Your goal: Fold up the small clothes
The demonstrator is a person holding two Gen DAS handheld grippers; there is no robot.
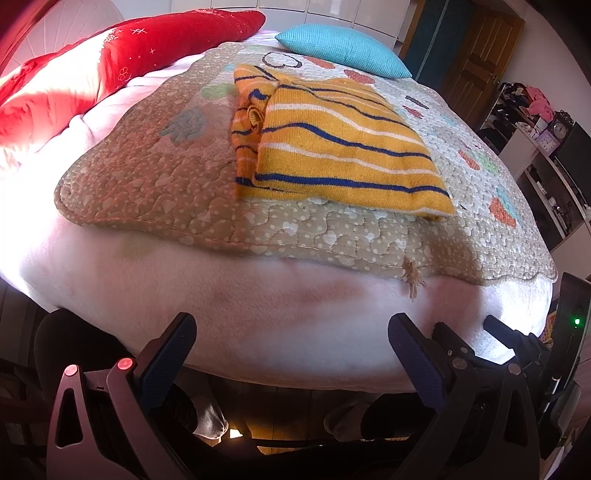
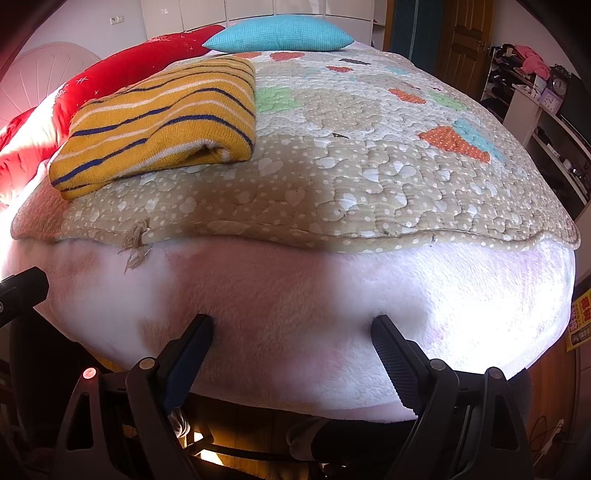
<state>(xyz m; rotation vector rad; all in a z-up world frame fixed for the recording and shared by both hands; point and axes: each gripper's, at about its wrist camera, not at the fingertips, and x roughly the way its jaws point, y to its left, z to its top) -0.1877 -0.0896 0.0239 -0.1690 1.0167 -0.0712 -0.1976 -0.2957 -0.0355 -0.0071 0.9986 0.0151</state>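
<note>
I see the bed (image 1: 258,314) filling most of both views, with its pale pink fleece blanket hanging over the near edge. On top of it lies a beige quilt (image 1: 155,177) with small white hearts and coloured patches; its near border has a frayed spot (image 1: 413,277) with loose threads, which in the right wrist view shows at the lower left of the quilt (image 2: 136,240).

At the upper left of the left wrist view lies a long red cushion (image 1: 129,55), and at the top centre a turquoise pillow (image 1: 343,48). In the right wrist view the same pillow (image 2: 280,35) is at the top centre.

The yellow striped garment (image 1: 340,147) lies on the quilt, folded to a thick rectangle with blue and white stripes. In the left wrist view it is in the centre of the frame, with a bunched part at its left side. In the right wrist view it (image 2: 159,122) is at the upper left, and I see the rolled fold on its near right corner.

At the right edge of both views stand shelves (image 2: 546,122) with clocks and small things.

My left gripper (image 1: 291,332) is at the bottom, its jaws wide apart and empty, in front of the blanket edge. My right gripper (image 2: 291,328) is also spread wide with nothing between the jaws, well apart from the garment.
</note>
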